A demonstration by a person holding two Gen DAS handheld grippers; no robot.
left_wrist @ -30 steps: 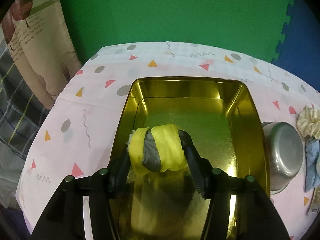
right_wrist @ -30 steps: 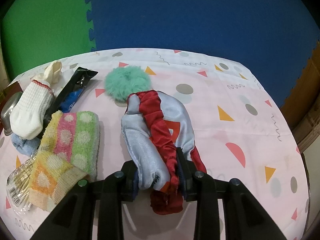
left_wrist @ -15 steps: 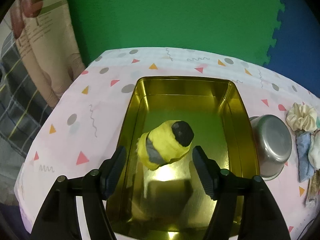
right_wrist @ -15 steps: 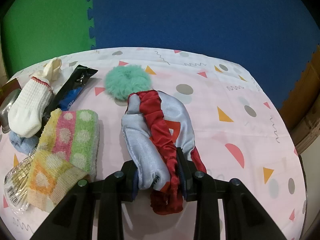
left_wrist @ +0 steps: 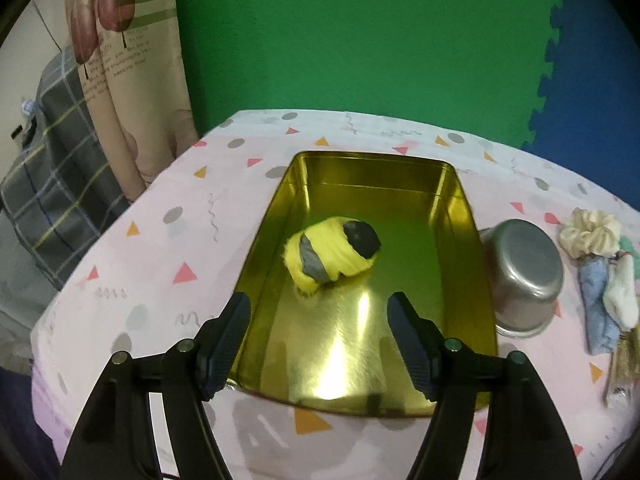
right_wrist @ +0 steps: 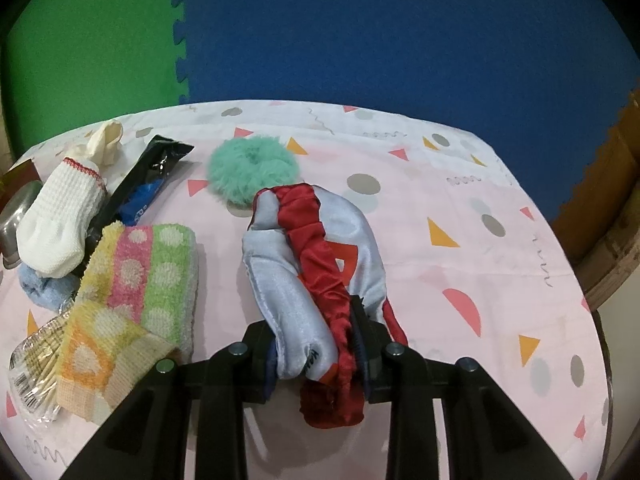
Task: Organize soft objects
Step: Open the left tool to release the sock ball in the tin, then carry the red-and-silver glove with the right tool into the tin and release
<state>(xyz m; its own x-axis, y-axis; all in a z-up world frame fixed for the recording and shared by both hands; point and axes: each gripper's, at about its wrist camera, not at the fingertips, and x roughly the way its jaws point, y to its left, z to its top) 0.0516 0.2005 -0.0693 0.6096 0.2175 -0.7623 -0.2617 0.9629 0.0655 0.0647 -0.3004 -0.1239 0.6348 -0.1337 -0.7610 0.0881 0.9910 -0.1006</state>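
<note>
Green and blue foam mats wall in the far side of your worktop point(left_wrist: 224, 216), which wears a pink cloth dotted with triangles and circles. Your left gripper point(left_wrist: 320, 340) hangs with its fingers spread wide and released above the near end of the gold tin point(left_wrist: 468, 216), and the yellow-and-grey sock ball point(left_wrist: 334, 254) lies inside it, clear of both fingers. Your right gripper point(right_wrist: 316, 354) is clenched on the silver-and-red satin pouch point(right_wrist: 308, 264), whose far end reaches toward the teal scrunchie point(right_wrist: 252, 170). At the left of that view sit the striped towel point(right_wrist: 148, 268), a white sock point(right_wrist: 56, 224), a blue cloth point(right_wrist: 44, 288) and a black wrapper point(right_wrist: 148, 176); a steel bowl point(left_wrist: 524, 276) stands just right of the tin. One soft thing looks placed, so the pouch is probably next: carry it leftward over the bowl and lower it into the tin's free far half before you let go.
</note>
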